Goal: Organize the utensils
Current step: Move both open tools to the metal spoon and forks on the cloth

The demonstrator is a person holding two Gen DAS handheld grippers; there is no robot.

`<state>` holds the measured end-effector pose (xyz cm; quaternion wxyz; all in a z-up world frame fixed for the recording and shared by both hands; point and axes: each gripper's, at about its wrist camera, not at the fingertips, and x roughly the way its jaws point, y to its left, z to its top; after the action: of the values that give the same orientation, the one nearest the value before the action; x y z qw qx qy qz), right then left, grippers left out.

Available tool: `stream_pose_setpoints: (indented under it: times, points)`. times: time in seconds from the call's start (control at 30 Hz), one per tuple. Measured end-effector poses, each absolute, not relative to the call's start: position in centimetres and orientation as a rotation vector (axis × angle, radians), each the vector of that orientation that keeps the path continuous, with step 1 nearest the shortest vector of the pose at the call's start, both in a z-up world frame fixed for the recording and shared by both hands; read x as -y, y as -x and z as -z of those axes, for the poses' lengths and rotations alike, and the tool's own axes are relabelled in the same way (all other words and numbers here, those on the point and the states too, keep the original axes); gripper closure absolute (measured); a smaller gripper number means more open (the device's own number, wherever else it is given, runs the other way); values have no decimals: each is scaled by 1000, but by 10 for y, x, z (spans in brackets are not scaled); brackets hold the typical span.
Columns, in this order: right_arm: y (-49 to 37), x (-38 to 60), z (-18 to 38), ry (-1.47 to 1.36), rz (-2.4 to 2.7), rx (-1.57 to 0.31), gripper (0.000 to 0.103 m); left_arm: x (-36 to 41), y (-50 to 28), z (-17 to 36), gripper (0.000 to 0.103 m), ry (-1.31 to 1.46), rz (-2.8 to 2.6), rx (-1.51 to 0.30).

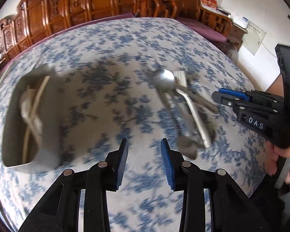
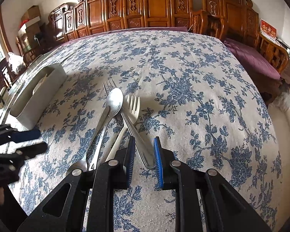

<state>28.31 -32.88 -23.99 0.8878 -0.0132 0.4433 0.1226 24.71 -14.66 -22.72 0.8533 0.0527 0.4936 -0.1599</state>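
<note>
The right hand-held gripper (image 2: 144,154) stood part open astride a metal fork's handle (image 2: 145,154), pads not yet pressing; closing came next, I judged. The left hand-held gripper (image 1: 144,161) hung open and empty over the surface (image 1: 106,61). Only its view showed cutlery inside the tray (image 1: 11,119) toward the left edge.

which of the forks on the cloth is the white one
The white fork, lying right of the spoon; the metal fork has its tines poking out behind the spoon's bowl.
</note>
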Motion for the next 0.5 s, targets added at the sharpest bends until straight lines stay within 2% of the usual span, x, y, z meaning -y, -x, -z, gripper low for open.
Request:
stream_pose_setpoints:
  times: [0.5]
  points:
    - [-283,331,233,10,-255,-896,81,190,-244,254,70,-75,341,-1124]
